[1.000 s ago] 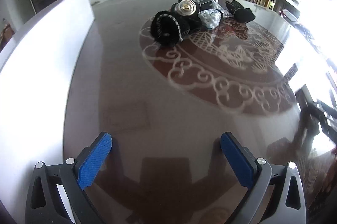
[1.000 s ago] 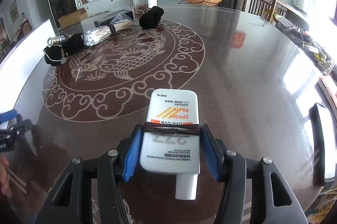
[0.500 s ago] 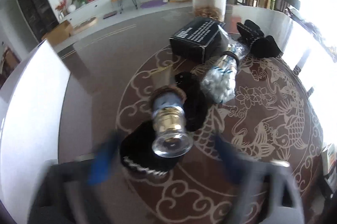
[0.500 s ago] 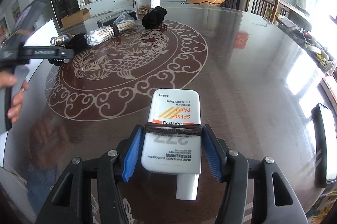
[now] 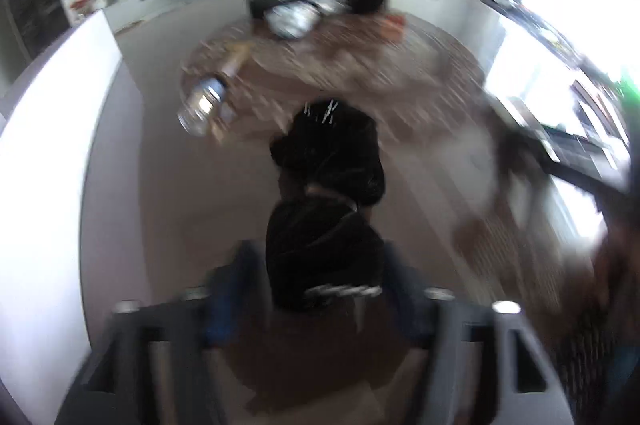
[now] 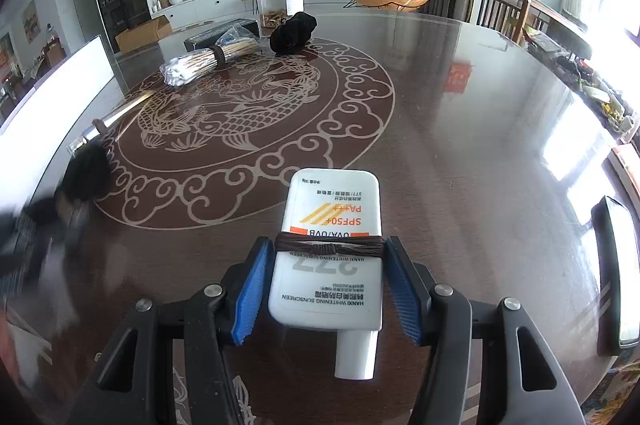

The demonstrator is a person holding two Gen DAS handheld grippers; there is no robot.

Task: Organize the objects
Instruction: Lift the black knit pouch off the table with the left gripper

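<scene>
our right tongs (image 6: pixel 326 289) clamp the stiff, slick sunscreen tube (image 6: pixel 330 257) mid-body; left tongs (image 5: pixel 320 301) straddle a soft black cloth bundle (image 5: pixel 326 209), grip unclear.

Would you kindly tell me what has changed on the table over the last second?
The left gripper swept forward to the black fabric bundle, closed around it and pulled it away from the glass bottle. The right gripper stayed clamped on the white sunscreen tube; the cotton swab bag stayed put.
</scene>
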